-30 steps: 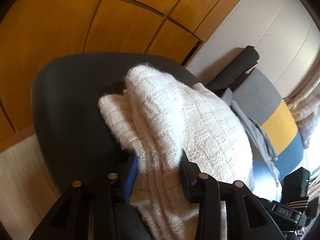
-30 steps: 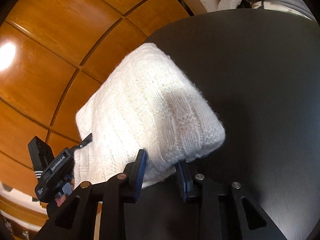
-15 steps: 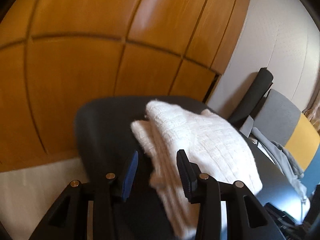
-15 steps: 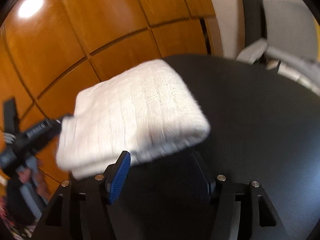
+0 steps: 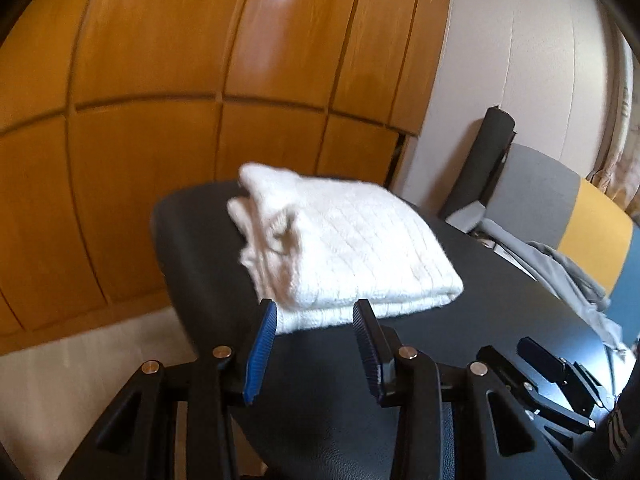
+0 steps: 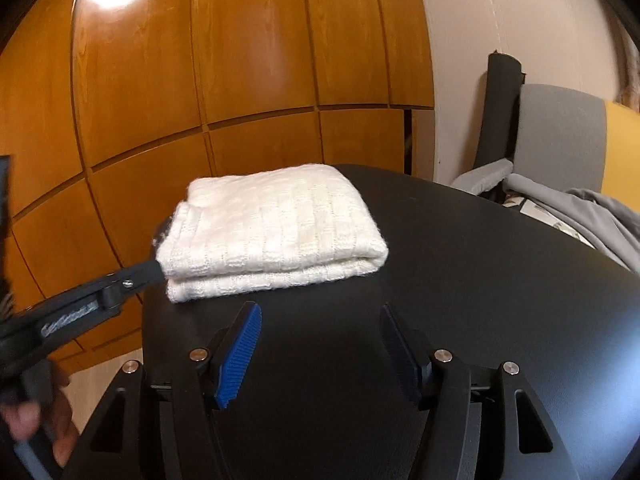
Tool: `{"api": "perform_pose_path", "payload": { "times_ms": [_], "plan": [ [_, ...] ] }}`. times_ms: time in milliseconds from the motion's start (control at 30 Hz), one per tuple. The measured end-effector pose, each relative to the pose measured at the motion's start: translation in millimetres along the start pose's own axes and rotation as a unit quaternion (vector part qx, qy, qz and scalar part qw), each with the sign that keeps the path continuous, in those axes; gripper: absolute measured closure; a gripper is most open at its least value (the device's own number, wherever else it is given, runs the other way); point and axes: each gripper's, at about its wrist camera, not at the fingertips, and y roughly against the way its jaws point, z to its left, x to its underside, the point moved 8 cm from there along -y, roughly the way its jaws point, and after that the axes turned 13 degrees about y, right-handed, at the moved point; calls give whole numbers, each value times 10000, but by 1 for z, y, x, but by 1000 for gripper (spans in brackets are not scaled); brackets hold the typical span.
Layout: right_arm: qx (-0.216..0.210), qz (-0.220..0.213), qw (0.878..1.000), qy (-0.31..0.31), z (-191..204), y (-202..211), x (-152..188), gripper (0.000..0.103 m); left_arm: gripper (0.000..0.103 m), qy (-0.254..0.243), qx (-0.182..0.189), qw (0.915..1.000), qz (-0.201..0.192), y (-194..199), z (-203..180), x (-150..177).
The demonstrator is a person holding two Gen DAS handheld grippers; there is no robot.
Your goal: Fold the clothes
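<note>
A folded white knit sweater lies flat at the far left end of the black table. My left gripper is open just short of the sweater's near edge, nothing between its pads. In the right wrist view one of its fingers reaches to the sweater's left side. My right gripper hovers over bare tabletop in front of the sweater. Its jaws are opening, with nothing between them. It also shows at the lower right of the left wrist view.
An orange wood-panelled wall stands behind the table. To the right, a grey garment is draped over a grey and yellow chair, with a black roll upright beside it. A hand holds the left gripper's handle.
Both grippers let go of the sweater and drew back toward me. The sweater now lies folded on the table. The right jaws have spread wider.
</note>
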Motion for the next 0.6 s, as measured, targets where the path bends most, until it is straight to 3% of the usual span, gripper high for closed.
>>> {"api": "perform_pose_path", "payload": {
  "times_ms": [233,600],
  "plan": [
    [221,-99,9996,146,2,8,0,34,64,-249,-664,9971,-282,19,3,8],
    [358,-124,9961,799,25,4,-2,34,64,-516,-779,9953,-256,13,-2,11]
  ]
}}
